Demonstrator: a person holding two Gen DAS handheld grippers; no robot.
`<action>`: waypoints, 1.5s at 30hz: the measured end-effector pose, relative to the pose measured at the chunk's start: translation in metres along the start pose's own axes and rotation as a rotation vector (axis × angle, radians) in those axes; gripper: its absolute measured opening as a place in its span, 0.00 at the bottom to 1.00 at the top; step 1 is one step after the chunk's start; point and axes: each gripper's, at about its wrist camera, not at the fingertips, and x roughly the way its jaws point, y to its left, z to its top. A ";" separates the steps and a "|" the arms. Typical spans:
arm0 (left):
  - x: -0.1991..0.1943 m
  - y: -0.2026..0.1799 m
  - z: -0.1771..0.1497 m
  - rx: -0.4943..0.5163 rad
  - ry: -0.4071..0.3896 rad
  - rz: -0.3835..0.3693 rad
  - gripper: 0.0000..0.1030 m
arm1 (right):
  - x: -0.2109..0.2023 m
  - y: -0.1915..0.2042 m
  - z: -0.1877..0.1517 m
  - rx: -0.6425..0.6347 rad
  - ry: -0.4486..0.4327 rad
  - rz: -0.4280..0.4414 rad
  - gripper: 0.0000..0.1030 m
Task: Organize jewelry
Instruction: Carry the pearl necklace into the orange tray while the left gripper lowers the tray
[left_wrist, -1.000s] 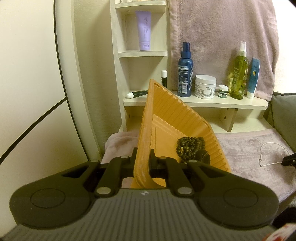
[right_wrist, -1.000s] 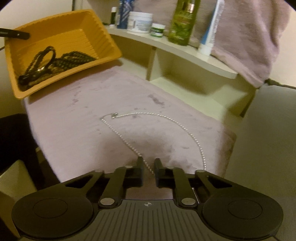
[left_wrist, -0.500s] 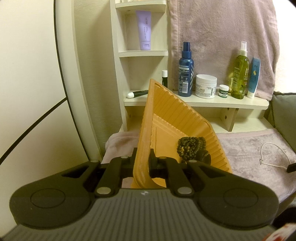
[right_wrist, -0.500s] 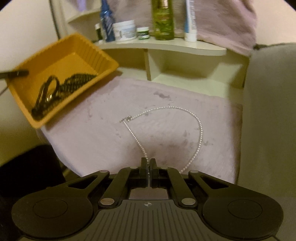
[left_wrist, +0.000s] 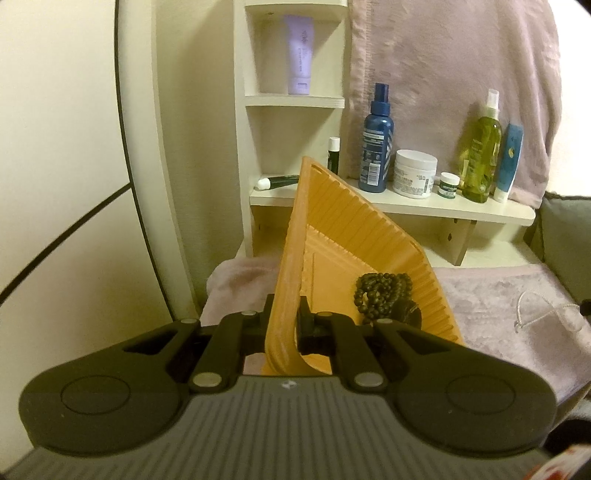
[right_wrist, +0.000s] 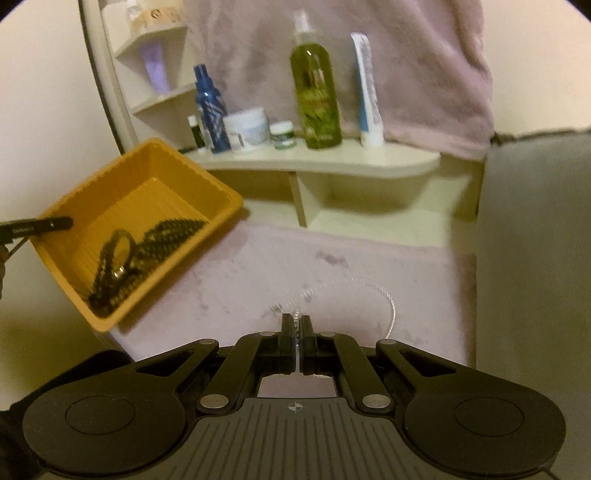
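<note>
My left gripper (left_wrist: 286, 317) is shut on the near rim of an orange ribbed tray (left_wrist: 332, 236) and holds it tilted above the pink cloth. Dark bead bracelets (left_wrist: 382, 291) lie in the tray's low corner; they also show in the right wrist view (right_wrist: 147, 247) inside the tray (right_wrist: 207, 177). My right gripper (right_wrist: 296, 325) is shut on a thin silver chain necklace (right_wrist: 369, 288), lifting part of it off the pink cloth (right_wrist: 332, 266). The necklace also shows in the left wrist view (left_wrist: 532, 314) at the far right.
A cream shelf (right_wrist: 332, 158) behind holds a blue spray bottle (left_wrist: 376, 140), a white jar (left_wrist: 413, 173), a small jar (left_wrist: 448, 184), a green bottle (right_wrist: 314, 92) and a white-blue tube (right_wrist: 367, 92). A pink towel (left_wrist: 443, 74) hangs behind. A grey cushion (right_wrist: 535, 240) lies right.
My right gripper closed on the necklace and rose, lifting the chain off the cloth and swinging towards the tray. The left gripper stays still, holding the tray.
</note>
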 end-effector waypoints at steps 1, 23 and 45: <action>0.000 0.002 0.000 -0.007 0.001 -0.006 0.08 | 0.000 0.003 0.003 -0.003 -0.005 0.004 0.02; 0.013 0.029 -0.005 -0.094 0.037 -0.044 0.07 | -0.001 0.081 0.098 -0.143 -0.114 0.148 0.02; 0.038 0.064 -0.022 -0.209 0.089 -0.112 0.07 | 0.039 0.201 0.170 -0.344 -0.155 0.337 0.02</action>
